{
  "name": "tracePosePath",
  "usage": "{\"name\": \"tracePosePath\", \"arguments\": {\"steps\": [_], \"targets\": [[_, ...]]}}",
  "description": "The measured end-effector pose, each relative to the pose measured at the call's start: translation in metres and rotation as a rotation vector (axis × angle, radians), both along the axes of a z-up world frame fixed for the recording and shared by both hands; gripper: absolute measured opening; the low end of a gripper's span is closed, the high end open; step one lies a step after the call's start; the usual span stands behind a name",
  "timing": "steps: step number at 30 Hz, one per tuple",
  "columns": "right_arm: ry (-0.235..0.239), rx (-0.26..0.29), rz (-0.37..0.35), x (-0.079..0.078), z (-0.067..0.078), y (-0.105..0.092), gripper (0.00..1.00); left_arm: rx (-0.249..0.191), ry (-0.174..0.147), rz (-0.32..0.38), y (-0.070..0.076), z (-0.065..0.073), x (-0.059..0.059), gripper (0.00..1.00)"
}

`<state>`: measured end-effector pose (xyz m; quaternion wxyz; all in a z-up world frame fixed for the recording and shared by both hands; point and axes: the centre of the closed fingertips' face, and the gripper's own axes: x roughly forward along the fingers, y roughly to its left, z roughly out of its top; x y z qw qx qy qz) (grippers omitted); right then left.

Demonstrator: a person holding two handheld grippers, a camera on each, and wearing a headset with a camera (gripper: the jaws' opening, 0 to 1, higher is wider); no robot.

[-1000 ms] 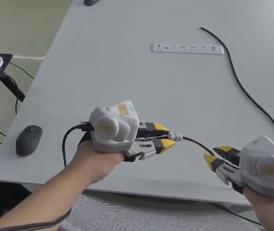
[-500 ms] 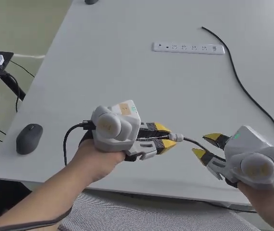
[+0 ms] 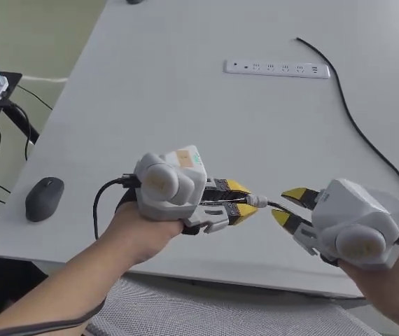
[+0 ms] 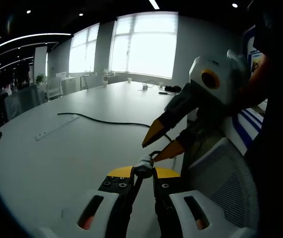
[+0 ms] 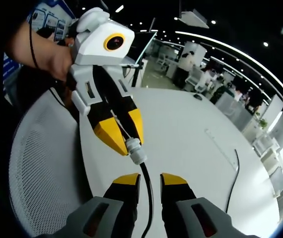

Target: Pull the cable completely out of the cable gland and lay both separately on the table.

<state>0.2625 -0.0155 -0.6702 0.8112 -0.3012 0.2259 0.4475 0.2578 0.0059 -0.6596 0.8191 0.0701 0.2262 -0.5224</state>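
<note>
Gland point(image 3: 257, 200) sits clamped in the left tool point(image 3: 247, 199) over the near edge of the tabletop point(image 3: 185, 105), lying level, nose toward the right tool point(image 3: 281, 205). That tool's jaws gape either side of the cable point(image 5: 145, 183), not gripping.

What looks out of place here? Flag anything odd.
Nothing stands out. The left tool grips the cable gland, its cable passes between the open jaws of the right tool, and the power strip lies flat on the table.

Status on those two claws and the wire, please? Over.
Left gripper shut on cable gland. Right gripper open, jaws straddling cable beside gland. Cable not yet out. Power strip far off.
</note>
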Motion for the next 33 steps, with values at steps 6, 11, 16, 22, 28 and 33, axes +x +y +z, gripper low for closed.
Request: {"name": "tracePosePath", "arguments": {"steps": [6, 11, 16, 22, 28, 33], "targets": [[-0.007, -0.025, 0.036, 0.000, -0.001, 0.005, 0.09, 0.001, 0.001, -0.005, 0.000, 0.000, 0.000, 0.15], [-0.008, -0.022, 0.041, 0.001, -0.001, 0.008, 0.05, 0.000, -0.001, -0.007, -0.001, 0.000, 0.002, 0.15], [-0.008, -0.027, 0.043, 0.001, -0.004, 0.010, 0.01, 0.007, -0.003, -0.010, -0.001, -0.002, 0.003, 0.15], [0.006, -0.006, 0.018, 0.002, -0.005, 0.008, 0.01, 0.010, -0.006, -0.014, -0.002, -0.002, 0.004, 0.15], [0.001, 0.014, -0.005, 0.006, -0.003, 0.005, 0.01, 0.000, -0.008, -0.008, -0.003, 0.000, 0.006, 0.15], [0.013, 0.028, -0.030, 0.010, -0.004, 0.002, 0.01, -0.001, -0.014, -0.004, -0.003, 0.001, 0.008, 0.15]]}}
